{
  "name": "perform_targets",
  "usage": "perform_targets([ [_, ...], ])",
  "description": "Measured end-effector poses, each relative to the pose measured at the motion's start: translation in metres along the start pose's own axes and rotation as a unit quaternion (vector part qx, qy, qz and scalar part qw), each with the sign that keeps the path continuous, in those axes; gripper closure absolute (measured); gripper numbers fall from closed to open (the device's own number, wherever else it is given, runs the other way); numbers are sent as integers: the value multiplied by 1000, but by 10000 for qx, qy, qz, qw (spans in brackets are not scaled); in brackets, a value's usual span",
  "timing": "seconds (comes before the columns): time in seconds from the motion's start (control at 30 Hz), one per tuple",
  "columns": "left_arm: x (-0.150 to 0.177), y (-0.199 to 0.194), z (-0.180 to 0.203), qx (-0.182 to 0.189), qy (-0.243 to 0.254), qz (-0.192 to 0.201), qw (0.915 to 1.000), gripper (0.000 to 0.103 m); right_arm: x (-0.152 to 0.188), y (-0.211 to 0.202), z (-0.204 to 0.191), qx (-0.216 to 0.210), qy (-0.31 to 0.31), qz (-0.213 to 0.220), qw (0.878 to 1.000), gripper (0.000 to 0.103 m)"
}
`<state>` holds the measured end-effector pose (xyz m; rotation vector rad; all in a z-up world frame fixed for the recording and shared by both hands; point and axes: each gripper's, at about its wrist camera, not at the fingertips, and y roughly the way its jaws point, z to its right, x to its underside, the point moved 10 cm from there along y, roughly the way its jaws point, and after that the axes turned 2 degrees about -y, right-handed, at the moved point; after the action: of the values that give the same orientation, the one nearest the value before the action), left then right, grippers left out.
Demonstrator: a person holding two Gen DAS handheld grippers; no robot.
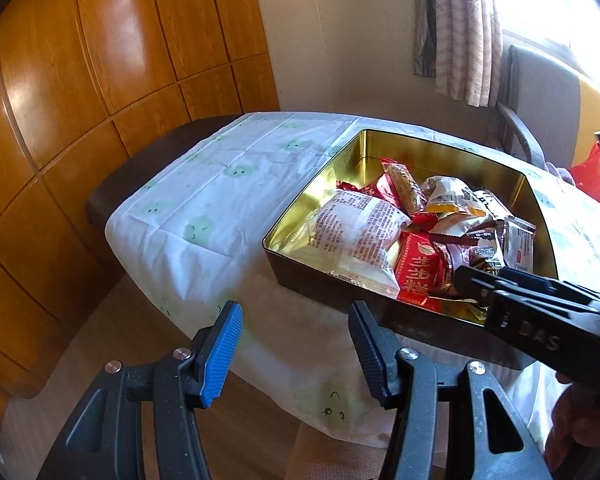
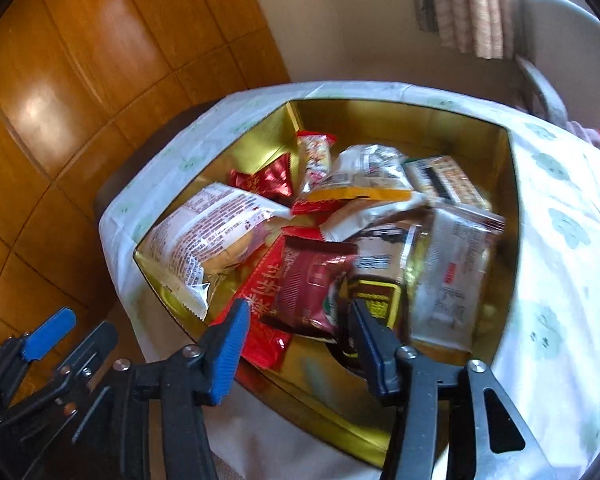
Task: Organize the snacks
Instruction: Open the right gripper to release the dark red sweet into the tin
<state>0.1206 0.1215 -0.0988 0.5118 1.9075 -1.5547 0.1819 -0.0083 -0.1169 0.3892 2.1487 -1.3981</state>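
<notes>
A gold-lined tin point(image 1: 316, 280) stands on the cloth-covered table and holds several wrapped snacks. Among them are a large white bread packet point(image 1: 352, 232), a red packet with white characters point(image 1: 414, 276) and a silver sachet point(image 1: 518, 244). My left gripper point(image 1: 296, 320) hangs open and empty over the table's near edge, left of the tin. My right gripper point(image 2: 300, 312) is open above the tin's point(image 2: 380, 120) near side. A dark red packet point(image 2: 308, 292) lies loose below its jaws, beside the white bread packet point(image 2: 208, 236) and a silver packet point(image 2: 452, 272).
A white tablecloth point(image 1: 220, 200) with green faces covers the small table. Glossy wooden cabinet doors point(image 1: 100, 100) rise to the left. At the far right are a grey chair point(image 1: 540, 92), a curtain point(image 1: 460, 20) and a red bag point(image 1: 588, 172).
</notes>
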Motion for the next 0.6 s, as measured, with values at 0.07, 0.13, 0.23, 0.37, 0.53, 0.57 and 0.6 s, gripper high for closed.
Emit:
perform_targets([
  [0.07, 0, -1, 3, 41, 54, -15, 10000, 47, 1, -10, 3, 35, 102, 146, 9998, 41],
  [0.13, 1, -2, 6, 91, 85, -26, 9999, 47, 2, -19, 5, 96, 155, 259, 9995, 35],
  [0.23, 0, -5, 8, 88, 100, -3, 9999, 47, 4, -30, 7, 217, 193, 358, 9989, 25],
  [0.37, -1, -9, 6, 53, 71, 52, 9999, 47, 6, -50, 15, 537, 224, 606, 9965, 8],
  [0.53, -4, -14, 2, 13, 36, 133, 9999, 47, 8, -76, 30, 1220, 325, 989, 9871, 0],
  [0.57, -4, -15, 1, 16, 19, 147, 9999, 47, 8, -80, 32, 1308, 358, 1039, 9853, 0],
  [0.6, -5, -16, 0, 33, -12, 153, 9999, 47, 8, -83, 35, 1358, 384, 1065, 9843, 0],
])
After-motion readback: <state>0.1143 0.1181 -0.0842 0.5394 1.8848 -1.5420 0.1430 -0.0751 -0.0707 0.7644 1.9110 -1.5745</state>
